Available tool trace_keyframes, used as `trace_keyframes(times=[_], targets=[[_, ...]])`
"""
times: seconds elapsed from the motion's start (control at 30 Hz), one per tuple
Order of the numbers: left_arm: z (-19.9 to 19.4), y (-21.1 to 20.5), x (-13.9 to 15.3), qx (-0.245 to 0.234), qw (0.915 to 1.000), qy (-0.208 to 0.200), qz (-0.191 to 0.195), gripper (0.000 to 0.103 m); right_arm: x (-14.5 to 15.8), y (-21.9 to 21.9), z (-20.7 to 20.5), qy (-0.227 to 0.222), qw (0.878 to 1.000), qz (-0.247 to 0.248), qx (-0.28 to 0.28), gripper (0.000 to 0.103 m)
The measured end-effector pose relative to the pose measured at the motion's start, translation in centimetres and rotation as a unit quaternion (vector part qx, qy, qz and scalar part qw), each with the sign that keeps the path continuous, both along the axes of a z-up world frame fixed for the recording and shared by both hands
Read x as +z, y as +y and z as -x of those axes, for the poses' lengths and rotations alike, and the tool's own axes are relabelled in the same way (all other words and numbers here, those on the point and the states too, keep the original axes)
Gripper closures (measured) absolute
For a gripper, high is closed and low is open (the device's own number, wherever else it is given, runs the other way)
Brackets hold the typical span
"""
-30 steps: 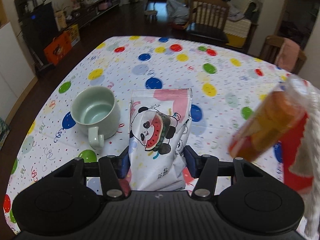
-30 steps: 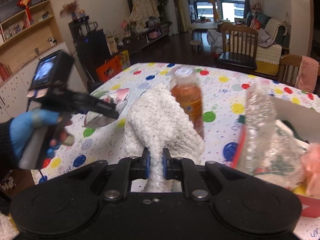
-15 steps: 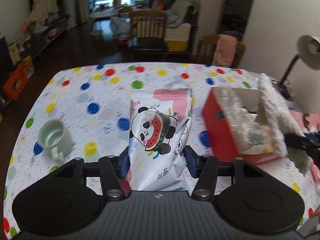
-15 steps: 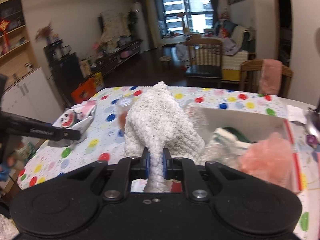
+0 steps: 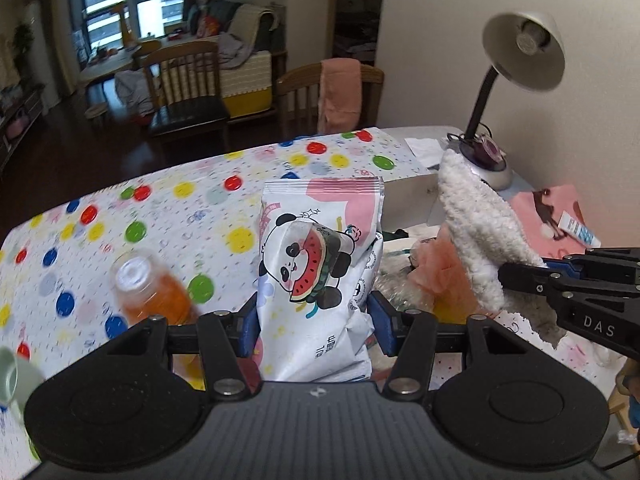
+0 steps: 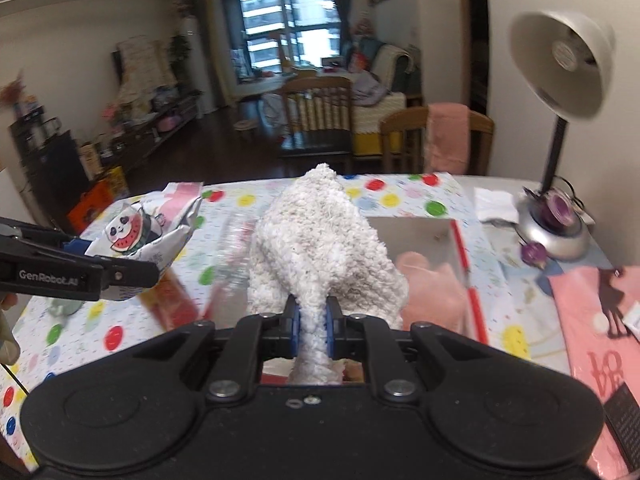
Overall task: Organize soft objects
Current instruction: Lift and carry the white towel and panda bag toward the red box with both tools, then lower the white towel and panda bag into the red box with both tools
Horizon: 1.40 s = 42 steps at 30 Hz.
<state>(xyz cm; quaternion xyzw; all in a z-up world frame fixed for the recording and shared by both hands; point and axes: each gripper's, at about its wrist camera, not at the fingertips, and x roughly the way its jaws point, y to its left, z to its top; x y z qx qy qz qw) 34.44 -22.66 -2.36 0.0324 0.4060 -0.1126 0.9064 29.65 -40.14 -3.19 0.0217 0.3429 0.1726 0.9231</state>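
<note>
My left gripper [image 5: 312, 320] is shut on a white snack pack with a panda and watermelon print [image 5: 320, 264]; the pack also shows in the right wrist view [image 6: 148, 232]. My right gripper [image 6: 312, 320] is shut on a fluffy white cloth [image 6: 320, 240], which also shows in the left wrist view [image 5: 476, 232]. Both are held above the red-edged open box [image 6: 464, 256], which holds a pink soft item [image 6: 432, 284] and crinkly clear plastic [image 5: 404, 292].
An orange drink bottle [image 5: 148, 288] stands on the polka-dot tablecloth [image 5: 160, 216], with a pale green mug [image 5: 12, 372] at the left edge. A desk lamp [image 6: 560, 128] stands at the far right, a pink sheet [image 6: 592, 320] beside it. Wooden chairs stand behind the table.
Both grippers have swung to the right, over the box and nearer the lamp. The mug has slid out to the left edge. Both grips are unchanged.
</note>
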Motion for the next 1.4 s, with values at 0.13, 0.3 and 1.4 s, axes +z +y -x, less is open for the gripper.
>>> trace_keyframes(times=[0.13, 0.3, 1.4], targets=[[-2.7, -2.4, -1.7, -0.02, 0.9997, 0.012, -0.008, 0.049, -1.3, -1.5, -1.0, 0.011, 1.0, 0.007, -0.023, 0.092], [-5.3, -4.2, -4.6, -0.028, 0.9986, 0.041, -0.019, 0.049, -2.6, -2.4, -2.2, 0.025, 0.999, 0.015, -0.035, 0.092], [-8.4, -3.9, -8.7, -0.009, 0.9932, 0.111, 0.032, 0.034, -6.5, -0.8, -5.1, 0.06, 0.996, 0.068, -0.025, 0.072]])
